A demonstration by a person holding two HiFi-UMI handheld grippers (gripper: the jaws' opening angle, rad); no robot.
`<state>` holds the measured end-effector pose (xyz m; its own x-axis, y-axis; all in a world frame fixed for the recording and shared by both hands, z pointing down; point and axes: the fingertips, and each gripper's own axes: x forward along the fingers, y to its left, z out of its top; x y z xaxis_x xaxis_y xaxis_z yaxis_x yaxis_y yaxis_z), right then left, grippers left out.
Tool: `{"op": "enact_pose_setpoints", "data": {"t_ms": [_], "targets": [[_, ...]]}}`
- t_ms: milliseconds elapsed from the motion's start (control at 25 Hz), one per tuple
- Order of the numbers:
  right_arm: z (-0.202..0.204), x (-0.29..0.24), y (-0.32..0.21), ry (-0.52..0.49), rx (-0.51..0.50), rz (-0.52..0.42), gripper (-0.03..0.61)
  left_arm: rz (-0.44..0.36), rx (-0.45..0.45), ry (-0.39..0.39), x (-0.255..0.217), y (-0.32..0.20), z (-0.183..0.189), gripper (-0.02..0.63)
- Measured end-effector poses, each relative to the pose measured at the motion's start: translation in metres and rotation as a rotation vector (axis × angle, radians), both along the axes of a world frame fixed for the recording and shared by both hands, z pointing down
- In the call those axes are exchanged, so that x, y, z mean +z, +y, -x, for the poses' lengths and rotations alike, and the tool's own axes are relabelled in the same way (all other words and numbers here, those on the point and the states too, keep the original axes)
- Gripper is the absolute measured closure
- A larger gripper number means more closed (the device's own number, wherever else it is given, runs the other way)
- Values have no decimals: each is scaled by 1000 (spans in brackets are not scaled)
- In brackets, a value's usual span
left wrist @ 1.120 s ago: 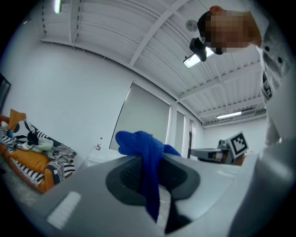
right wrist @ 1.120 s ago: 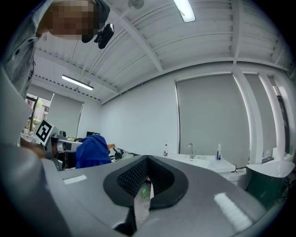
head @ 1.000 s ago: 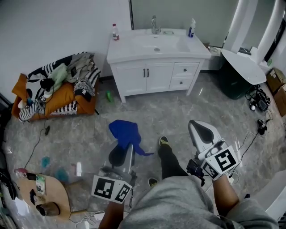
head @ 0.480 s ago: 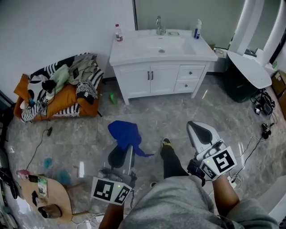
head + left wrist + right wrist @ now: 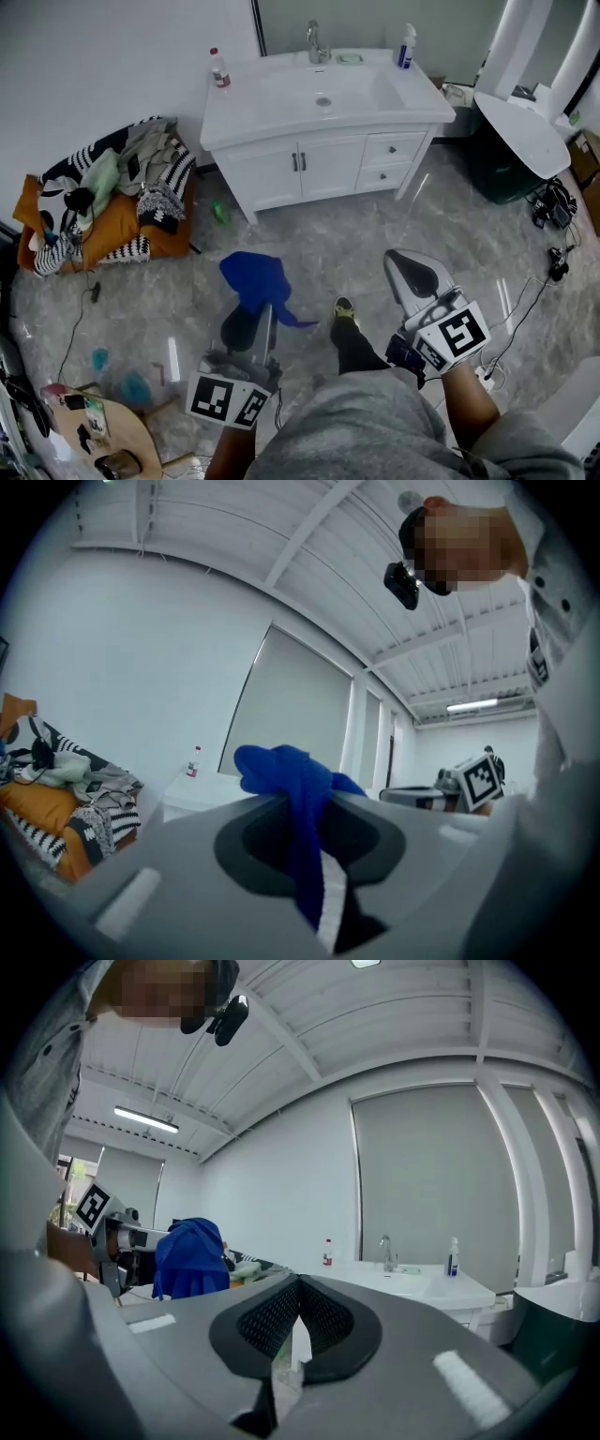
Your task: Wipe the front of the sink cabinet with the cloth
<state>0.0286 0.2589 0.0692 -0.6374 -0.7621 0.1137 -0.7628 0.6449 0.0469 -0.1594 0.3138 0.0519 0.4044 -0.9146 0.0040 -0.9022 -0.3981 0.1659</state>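
- I hold two grippers. My left gripper point(image 5: 262, 319) is clamped on the one blue cloth point(image 5: 255, 277).
- In the left gripper view the cloth point(image 5: 295, 789) is pinched in the seam where the jaws meet. It bunches above them and one strip hangs down in front.
- My right gripper point(image 5: 405, 267) is clenched, jaws pressed together with nothing between them. The right gripper view shows only a thin slit between the pads point(image 5: 323, 1321).
- The cloth hangs over the grey marble floor point(image 5: 328, 248), well apart from the one white sink cabinet point(image 5: 309, 169) against the far wall.
- The cabinet front shows two doors point(image 5: 274, 174) on the left and two drawers point(image 5: 389, 148) stacked on the right.
- On the countertop I count two bottles: a red-capped one point(image 5: 218, 67) at the left corner and a spray bottle point(image 5: 405, 47) at the back right.
- One tap point(image 5: 314, 42) stands behind the basin.
- One orange sofa point(image 5: 117, 225) piled with clothes sits left of the cabinet.
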Motion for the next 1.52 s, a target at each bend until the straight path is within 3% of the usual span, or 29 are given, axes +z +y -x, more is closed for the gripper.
{"op": "enact_pose_setpoints", "data": {"t_ms": [400, 920, 1520], "targets": [[-24, 10, -90, 27, -11, 61, 579, 45, 14, 11, 3, -98, -25, 541], [-46, 15, -211, -36, -44, 105, 580, 99, -42, -10, 3, -208, -44, 541], [-58, 27, -259, -92, -73, 121, 580, 89, -52, -56, 0, -254, -59, 540]]}}
